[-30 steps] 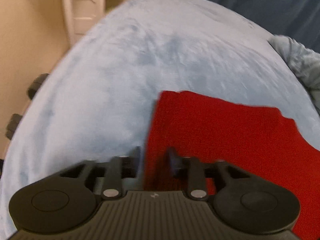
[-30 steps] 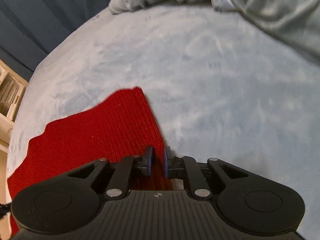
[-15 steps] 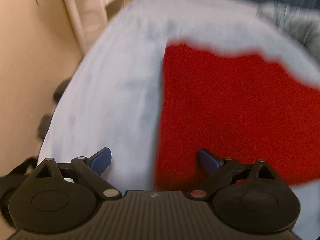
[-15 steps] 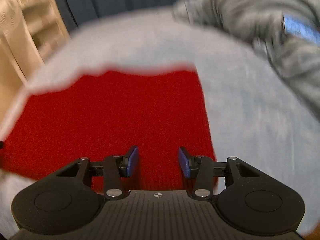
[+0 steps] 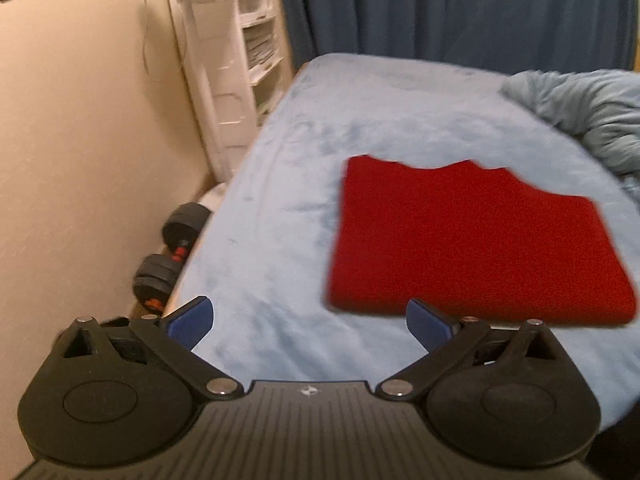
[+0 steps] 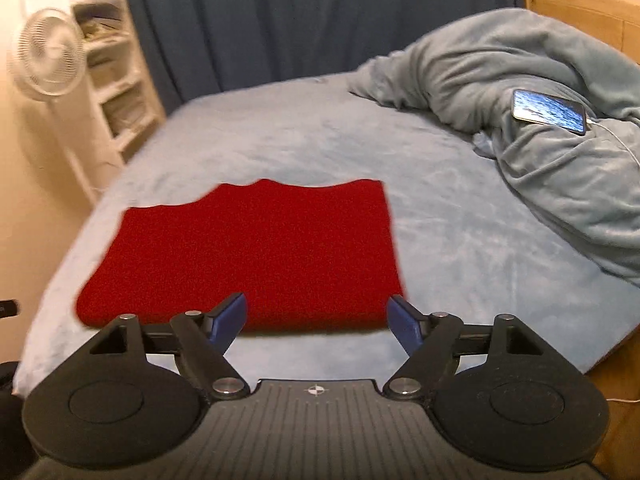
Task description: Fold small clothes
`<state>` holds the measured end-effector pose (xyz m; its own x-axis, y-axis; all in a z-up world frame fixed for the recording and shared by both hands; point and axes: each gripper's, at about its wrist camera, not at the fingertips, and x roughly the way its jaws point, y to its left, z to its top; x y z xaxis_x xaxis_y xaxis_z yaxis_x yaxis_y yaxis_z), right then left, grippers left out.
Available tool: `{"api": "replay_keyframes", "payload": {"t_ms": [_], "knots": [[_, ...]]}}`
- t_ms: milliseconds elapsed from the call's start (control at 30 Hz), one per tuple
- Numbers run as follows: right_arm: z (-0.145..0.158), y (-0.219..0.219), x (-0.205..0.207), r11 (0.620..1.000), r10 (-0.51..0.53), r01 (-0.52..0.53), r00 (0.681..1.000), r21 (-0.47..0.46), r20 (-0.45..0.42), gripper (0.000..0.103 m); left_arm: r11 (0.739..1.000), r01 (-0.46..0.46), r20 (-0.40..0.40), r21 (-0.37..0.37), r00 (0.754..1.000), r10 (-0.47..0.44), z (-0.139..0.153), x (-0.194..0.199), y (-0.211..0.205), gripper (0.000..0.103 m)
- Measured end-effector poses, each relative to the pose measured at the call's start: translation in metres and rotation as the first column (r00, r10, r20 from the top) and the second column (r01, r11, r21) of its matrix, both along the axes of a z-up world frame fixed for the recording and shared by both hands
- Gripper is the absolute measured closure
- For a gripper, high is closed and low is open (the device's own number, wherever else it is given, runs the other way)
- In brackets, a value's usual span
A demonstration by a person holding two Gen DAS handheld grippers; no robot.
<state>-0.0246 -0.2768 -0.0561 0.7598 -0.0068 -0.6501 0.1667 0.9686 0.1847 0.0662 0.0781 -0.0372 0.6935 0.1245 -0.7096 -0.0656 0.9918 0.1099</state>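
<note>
A red knitted garment [image 5: 472, 240] lies folded flat on the light blue bed [image 5: 304, 184]; it also shows in the right wrist view [image 6: 256, 248]. My left gripper [image 5: 310, 326] is open and empty, held back above the bed's near edge, left of the garment. My right gripper [image 6: 318, 322] is open and empty, just in front of the garment's near edge and clear of it.
A bunched grey-blue blanket [image 6: 540, 120] with a phone [image 6: 550, 111] on it fills the bed's right side. A white fan [image 6: 50, 58] and shelves [image 5: 256, 48] stand at the left. Dumbbells [image 5: 172, 256] lie on the floor by the wall. A blue curtain [image 6: 320, 20] hangs behind.
Both grippers let go of the red garment, opened wide and pulled back and up from it. The garment now lies folded on the bed.
</note>
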Motion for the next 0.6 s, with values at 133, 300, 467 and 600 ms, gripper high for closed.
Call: {"api": "replay_keyframes", "payload": {"t_ms": [133, 300, 467, 600], "knots": [[-0.002, 0.02, -0.026, 0.999, 0.011, -0.01, 1.0, 0.036, -0.012, 0.025, 0.997, 0.069, -0.011, -0.038, 0.998, -0.069, 0.003, -0.033, -0.028, 0.0], [0.005, 0.037, -0.052, 0.997, 0.04, -0.04, 0.999, 0.062, -0.002, 0.025, 0.995, 0.094, -0.001, -0.023, 0.996, -0.094, -0.001, -0.062, -0.044, 0.0], [0.011, 0.046, -0.063, 0.996, 0.074, -0.075, 0.997, 0.038, 0.035, 0.025, 0.997, 0.073, 0.017, -0.041, 0.997, -0.072, 0.005, -0.076, -0.041, 0.0], [0.014, 0.048, -0.068, 0.996, 0.077, -0.078, 0.996, 0.041, 0.04, 0.025, 0.997, 0.06, 0.024, -0.041, 0.998, -0.059, 0.008, -0.077, -0.036, 0.0]]}}
